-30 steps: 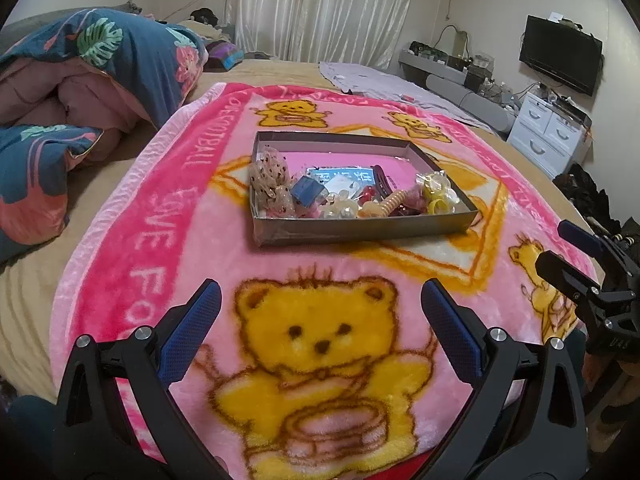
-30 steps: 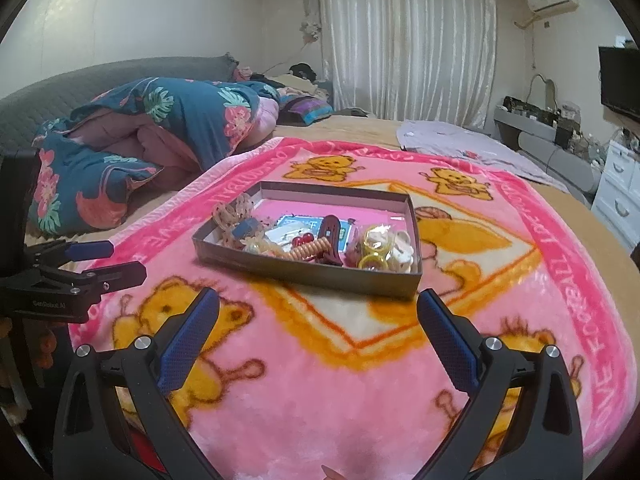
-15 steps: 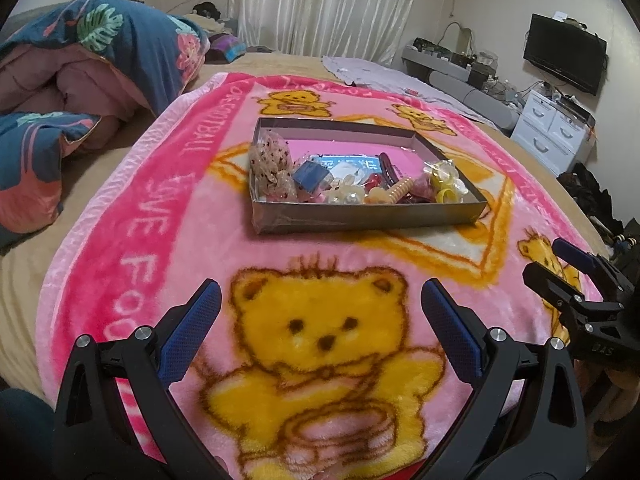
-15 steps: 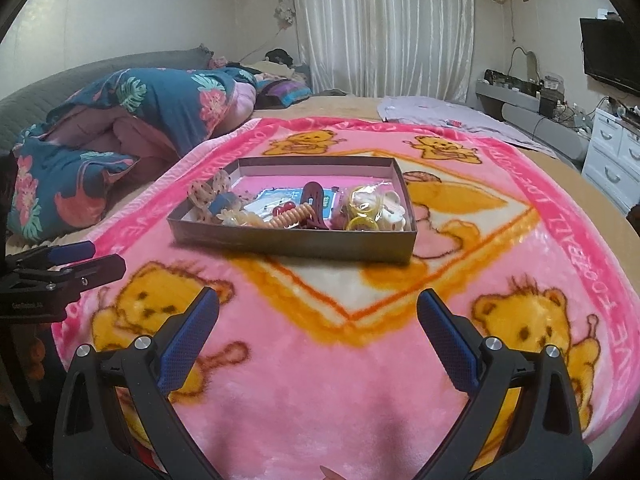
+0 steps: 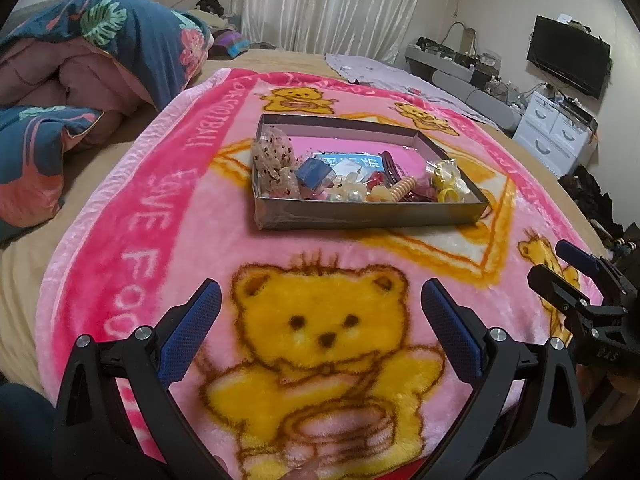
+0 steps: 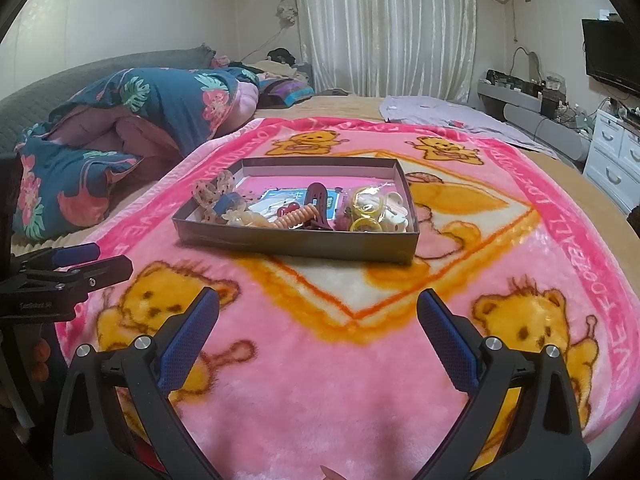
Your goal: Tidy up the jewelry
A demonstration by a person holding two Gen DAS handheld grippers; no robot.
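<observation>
While jewelry [image 5: 360, 184] sits heaped in gray tray [image 5: 372, 214] on bear blanket [image 5: 132, 240], closer in than second ago; left gripper [image 5: 320, 304], right gripper [image 6: 318, 306] fingers wide apart, holding nothing. Approach likely.

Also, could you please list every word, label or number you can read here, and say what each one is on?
"LOVE FOO": pink border of the blanket, cut off by the left hand-held gripper.
"FOOTBALL": same border, farther along.
Blue card in the box: print too blurred to read.
Marking on the right hand-held gripper: too small to read.
</observation>
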